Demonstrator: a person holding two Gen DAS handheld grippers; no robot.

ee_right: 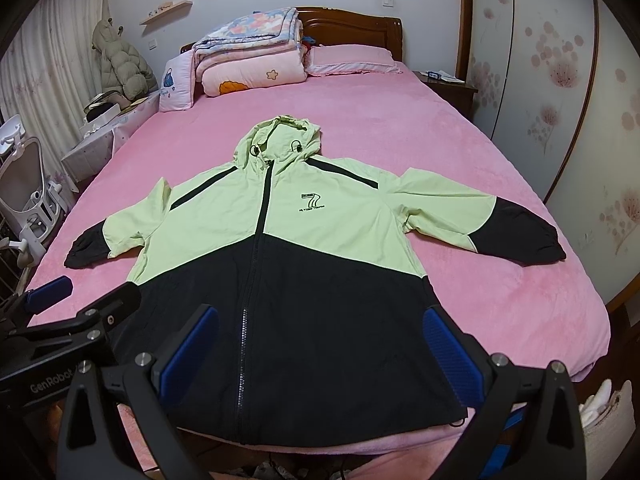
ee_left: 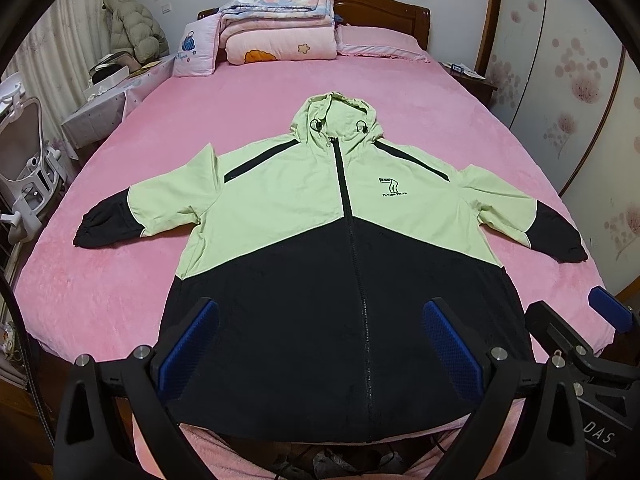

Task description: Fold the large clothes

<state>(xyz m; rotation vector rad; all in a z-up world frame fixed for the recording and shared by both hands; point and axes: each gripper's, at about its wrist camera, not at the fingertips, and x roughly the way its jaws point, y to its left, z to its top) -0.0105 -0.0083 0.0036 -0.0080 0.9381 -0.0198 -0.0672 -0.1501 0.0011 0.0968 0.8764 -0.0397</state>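
**A:** Left wrist view puts the jacket [ee_left: 320, 248] flat and face up in the middle of the frame on the pink bed [ee_left: 200, 120], zipped, hood toward the top, both sleeves spread to the sides, black hem at the bottom edge. Nothing is folded yet, I'd judge.

**B:** And your tools?

**A:** Your left gripper [ee_left: 320, 344] has its jaws spread wide and grips nothing; it hangs over the hem, apparently not touching the cloth. Your right gripper [ee_right: 320, 344] is just as wide and just as empty, over the hem's lower right in its own view.

**B:** How should you start?

**A:** Probably with a sleeve. Your left sleeve [ee_left: 120, 216] lies at centre left, well apart from the blue pads [ee_left: 188, 344]. Pinch near the cuff, take one layer cleanly, and carry it across the chest without dragging the body askew. Mirror it with the right sleeve [ee_right: 512, 232].
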